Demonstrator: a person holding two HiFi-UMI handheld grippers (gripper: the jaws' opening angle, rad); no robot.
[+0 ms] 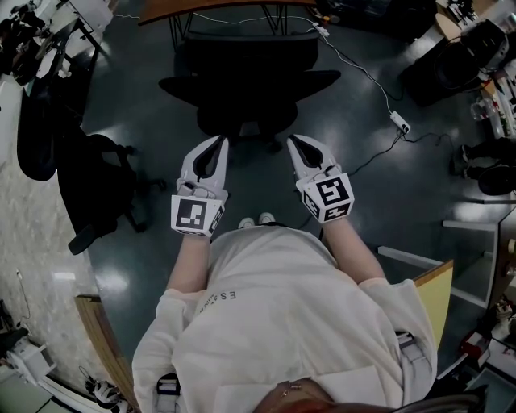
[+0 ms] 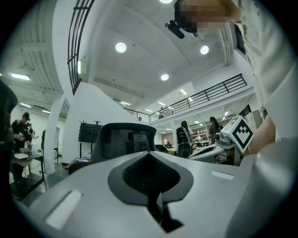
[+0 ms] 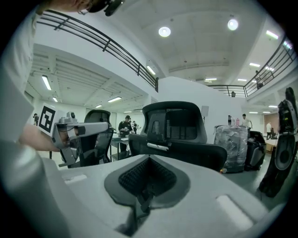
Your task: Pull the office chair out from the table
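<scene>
The black office chair (image 1: pixel 246 89) stands pushed in under a brown-edged table (image 1: pixel 218 8) at the top of the head view, its back towards me. My left gripper (image 1: pixel 221 141) and right gripper (image 1: pixel 293 141) hover side by side just short of the chair's back, both shut with nothing in them. Over the closed tips of the left gripper (image 2: pixel 149 152), the chair's backrest (image 2: pixel 123 139) rises ahead, with the right gripper (image 2: pixel 233 139) alongside. Beyond the shut right gripper (image 3: pixel 149 158), the chair (image 3: pixel 177 125) shows with its armrest, apart from the jaws.
A second black chair (image 1: pixel 97 185) stands to the left. A cable with a power strip (image 1: pixel 399 123) lies on the dark floor to the right. A wooden desk edge (image 1: pixel 101 331) and a yellow panel (image 1: pixel 435 290) flank me. A wrapped bundle (image 3: pixel 230 139) stands behind the chair.
</scene>
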